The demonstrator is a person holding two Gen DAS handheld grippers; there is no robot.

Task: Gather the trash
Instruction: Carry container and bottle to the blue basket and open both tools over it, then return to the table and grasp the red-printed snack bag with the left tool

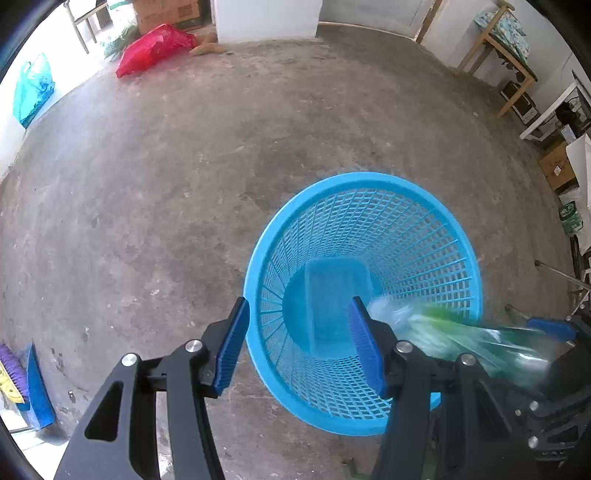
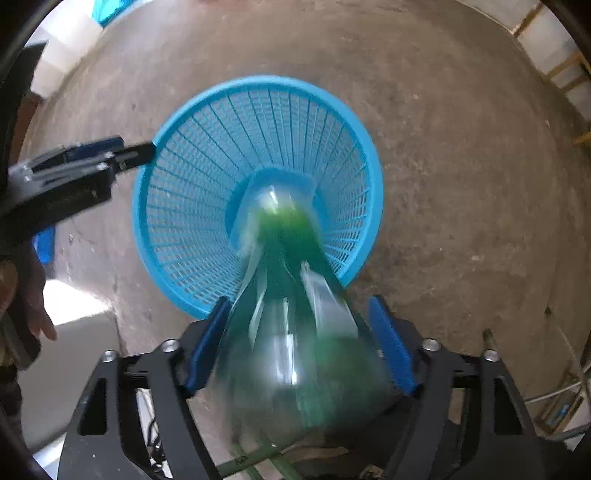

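Observation:
A blue mesh basket [image 1: 406, 229] stands on the concrete floor; it also shows in the right wrist view [image 2: 207, 122]. A blue box [image 1: 332, 295] lies at its bottom. My left gripper [image 1: 295, 350] is open with its jaws astride the basket's near rim, one pad outside and one inside. A green plastic bottle [image 2: 295, 332], blurred by motion, sits between the spread pads of my right gripper [image 2: 299, 343], neck pointing into the basket. The pads look apart from the bottle's sides. The bottle also shows in the left wrist view [image 1: 461, 332].
A red plastic bag [image 1: 151, 48] and a cardboard box [image 1: 170, 14] lie at the far wall. A teal bag [image 1: 33, 88] hangs at left. A wooden table [image 1: 506, 44] and boxes [image 1: 557, 170] stand at right. A blue dustpan [image 1: 37, 387] and a brush sit near left.

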